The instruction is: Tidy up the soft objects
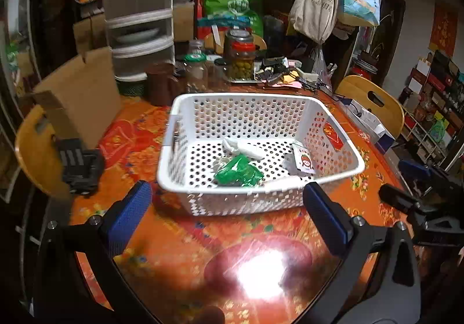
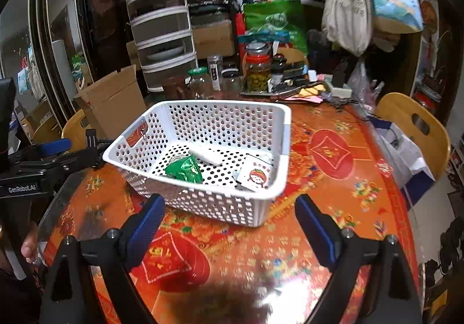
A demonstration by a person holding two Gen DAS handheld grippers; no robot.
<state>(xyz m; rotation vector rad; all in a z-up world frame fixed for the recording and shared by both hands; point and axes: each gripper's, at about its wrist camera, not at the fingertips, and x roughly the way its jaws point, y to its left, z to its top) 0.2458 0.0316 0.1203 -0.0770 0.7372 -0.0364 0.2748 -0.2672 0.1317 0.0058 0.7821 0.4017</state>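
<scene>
- Soft packets lie inside the white perforated basket [image 1: 185,179]: a crumpled green packet [image 1: 237,171], a white packet [image 1: 245,148] behind it, and a small cartoon-printed pouch [image 1: 303,160] toward the right wall.
- Basket stands on the red-and-orange patterned tabletop [image 1: 179,240], ahead of both tools.
- Left gripper [image 1: 229,222] hovers above the tabletop just short of the basket's near wall, jaws spread wide and holding nothing.
- Right gripper [image 2: 229,228] hovers likewise near the basket's near corner, jaws wide apart and empty.
- Jars [image 1: 242,58], a cardboard box [image 1: 78,92] and wooden chairs [image 1: 374,100] crowd the far side.
</scene>
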